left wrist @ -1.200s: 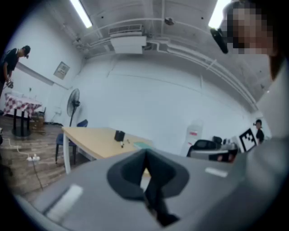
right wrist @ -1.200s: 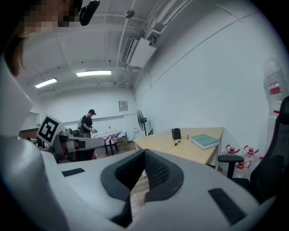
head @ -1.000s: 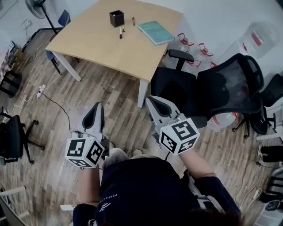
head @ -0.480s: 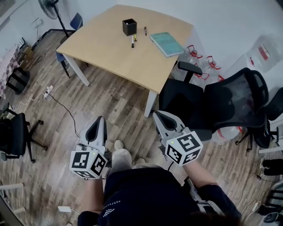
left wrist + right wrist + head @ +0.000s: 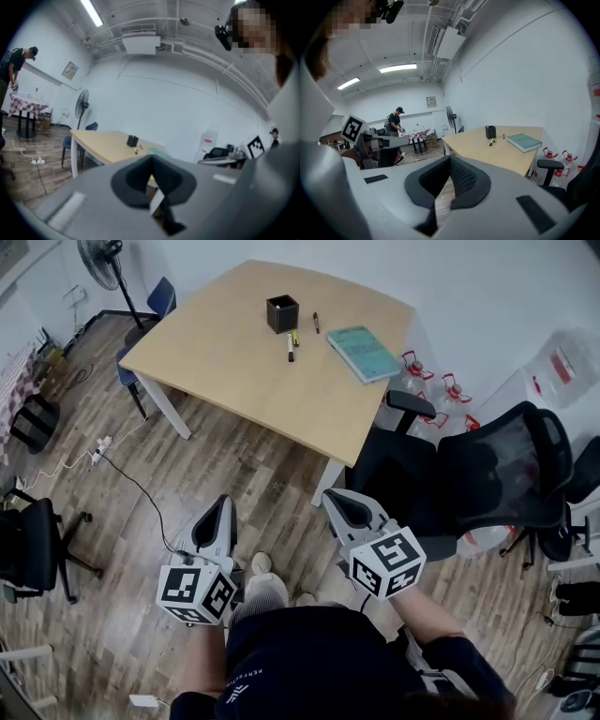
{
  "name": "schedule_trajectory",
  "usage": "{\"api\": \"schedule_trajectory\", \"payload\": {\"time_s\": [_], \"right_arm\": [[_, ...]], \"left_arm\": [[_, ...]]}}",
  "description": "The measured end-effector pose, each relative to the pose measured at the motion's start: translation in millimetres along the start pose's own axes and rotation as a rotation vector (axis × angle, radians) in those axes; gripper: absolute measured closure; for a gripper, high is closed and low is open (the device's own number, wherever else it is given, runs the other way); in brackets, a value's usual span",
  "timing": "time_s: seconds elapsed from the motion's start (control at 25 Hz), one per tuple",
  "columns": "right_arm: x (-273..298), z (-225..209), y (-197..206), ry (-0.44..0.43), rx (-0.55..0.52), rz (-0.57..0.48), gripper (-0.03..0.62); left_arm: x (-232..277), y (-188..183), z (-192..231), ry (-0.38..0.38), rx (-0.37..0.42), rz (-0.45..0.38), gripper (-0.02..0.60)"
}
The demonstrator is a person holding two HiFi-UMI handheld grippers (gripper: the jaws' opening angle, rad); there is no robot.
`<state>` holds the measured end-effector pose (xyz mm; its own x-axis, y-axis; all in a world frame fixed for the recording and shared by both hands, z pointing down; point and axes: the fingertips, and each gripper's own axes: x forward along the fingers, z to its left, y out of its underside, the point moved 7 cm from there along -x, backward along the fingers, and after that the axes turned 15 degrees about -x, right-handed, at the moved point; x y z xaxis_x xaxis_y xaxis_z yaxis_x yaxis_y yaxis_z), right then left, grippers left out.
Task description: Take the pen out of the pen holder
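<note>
Hanging far from the desk (image 5: 234, 362), the left hand-held gripper (image 5: 223, 505) and right hand-held gripper (image 5: 334, 501) are closed tight, holding nothing. Two pens (image 5: 292, 345) lie beside the pen holder (image 5: 282, 313); I think the reach has not begun.

Both hand-held grippers (image 5: 222, 505) (image 5: 334, 499) seemingly closed.

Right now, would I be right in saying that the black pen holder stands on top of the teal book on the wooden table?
Not quite. The head view shows the black pen holder standing directly on the wooden table, not on the teal book. The book lies apart from it, to its right in that view.
</note>
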<state>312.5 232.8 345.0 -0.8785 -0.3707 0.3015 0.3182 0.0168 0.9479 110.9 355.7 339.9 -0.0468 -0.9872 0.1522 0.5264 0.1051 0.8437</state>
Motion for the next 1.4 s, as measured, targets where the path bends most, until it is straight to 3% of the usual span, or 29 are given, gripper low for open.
{"api": "schedule_trajectory", "payload": {"time_s": [0.48,0.8,1.2,1.4], "right_arm": [[119.9,1.9,-40.3,-0.013,0.008,0.004,0.594],[174.5,4.6,-56.2,-0.006,-0.018,0.023,0.594],[231.2,-43.6,-67.9,0.051,-0.028,0.03,0.594],[265.4,-75.4,-77.0,0.0,-0.039,0.017,0.594]], "left_arm": [[52.0,-60.6,83.3,0.043,0.018,0.06,0.577],[78.8,-78.8,126.0,0.072,0.049,0.13,0.577],[136.4,-97.7,153.7,0.069,0.035,0.135,0.577],[181.4,-114.1,161.9,0.077,0.032,0.146,0.577]]}}
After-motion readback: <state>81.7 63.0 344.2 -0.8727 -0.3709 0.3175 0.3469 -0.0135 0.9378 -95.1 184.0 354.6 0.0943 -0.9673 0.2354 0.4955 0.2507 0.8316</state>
